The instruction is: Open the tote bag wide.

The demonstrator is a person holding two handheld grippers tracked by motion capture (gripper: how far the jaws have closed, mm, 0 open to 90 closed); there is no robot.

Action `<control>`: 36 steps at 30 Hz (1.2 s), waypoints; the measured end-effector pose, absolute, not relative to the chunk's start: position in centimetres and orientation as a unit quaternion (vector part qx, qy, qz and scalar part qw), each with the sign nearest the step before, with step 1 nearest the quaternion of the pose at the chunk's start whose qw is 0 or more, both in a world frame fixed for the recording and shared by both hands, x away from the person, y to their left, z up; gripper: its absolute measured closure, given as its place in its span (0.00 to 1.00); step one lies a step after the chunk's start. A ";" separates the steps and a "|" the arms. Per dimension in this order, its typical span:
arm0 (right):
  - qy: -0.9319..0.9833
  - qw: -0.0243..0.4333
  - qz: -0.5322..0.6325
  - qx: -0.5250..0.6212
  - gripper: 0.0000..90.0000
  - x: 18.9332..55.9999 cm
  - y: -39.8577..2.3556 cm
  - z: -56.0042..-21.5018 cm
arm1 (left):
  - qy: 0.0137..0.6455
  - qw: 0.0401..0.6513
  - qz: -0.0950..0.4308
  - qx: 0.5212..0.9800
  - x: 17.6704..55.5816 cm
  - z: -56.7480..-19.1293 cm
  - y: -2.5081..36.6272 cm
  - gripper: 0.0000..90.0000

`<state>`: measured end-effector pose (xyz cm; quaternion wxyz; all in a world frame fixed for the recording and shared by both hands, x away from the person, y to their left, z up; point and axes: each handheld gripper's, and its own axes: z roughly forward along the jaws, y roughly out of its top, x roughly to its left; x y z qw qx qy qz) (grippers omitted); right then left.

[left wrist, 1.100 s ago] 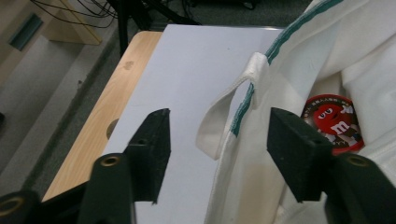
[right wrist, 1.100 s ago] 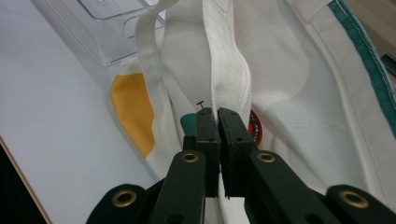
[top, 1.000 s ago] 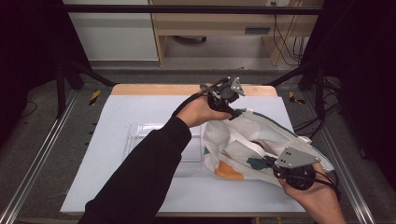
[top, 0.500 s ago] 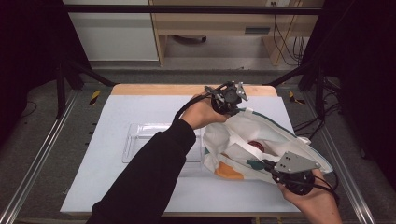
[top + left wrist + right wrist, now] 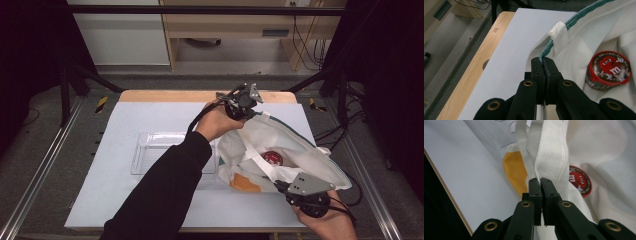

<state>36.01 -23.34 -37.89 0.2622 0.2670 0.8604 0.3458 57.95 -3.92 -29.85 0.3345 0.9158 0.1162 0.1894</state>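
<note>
High view: white cloth bag (image 5: 295, 150) lies on the right half of the table (image 5: 125, 200), mouth pulled open.
Left gripper (image 5: 544, 62): jaws have just closed, now pinching the green-trimmed far rim of the bag.
Right gripper (image 5: 539, 182): jaws pressed together on the near rim's white cloth.
Inside the bag: red-lidded candy tub (image 5: 609, 70) sitting in the opening.
Beside the bag: clear plastic tray (image 5: 160, 150), just left of it.
Progress: both rims gripped and the bag spread; what's left looks like lifting or shifting it.
</note>
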 end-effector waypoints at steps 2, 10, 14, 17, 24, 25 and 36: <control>0.864 0.258 0.344 0.264 0.98 35.9 -23.1 -38.3 | 0.122 0.337 0.192 0.914 58.1 -29.9 -3.7 0.98; 0.872 0.238 0.347 0.248 0.98 35.4 -22.0 -40.5 | 0.138 0.348 0.202 0.905 58.6 -30.5 -3.2 0.98; 0.876 0.228 0.348 0.243 0.98 35.0 -21.9 -41.5 | 0.150 0.354 0.207 0.900 58.9 -30.8 -2.9 0.98; 0.878 0.224 0.348 0.240 0.99 34.8 -21.8 -41.8 | 0.155 0.357 0.209 0.897 59.1 -31.0 -2.6 0.98; 0.882 0.211 0.347 0.241 0.99 34.7 -21.5 -43.0 | 0.160 0.360 0.212 0.894 59.4 -31.5 -2.7 0.98; 0.882 0.211 0.346 0.241 0.99 34.7 -21.5 -43.1 | 0.160 0.361 0.212 0.894 59.4 -31.6 -2.7 0.98; 0.876 0.200 0.352 0.260 0.99 34.9 -21.7 -44.3 | 0.163 0.358 0.205 0.896 59.4 -32.6 -2.7 0.98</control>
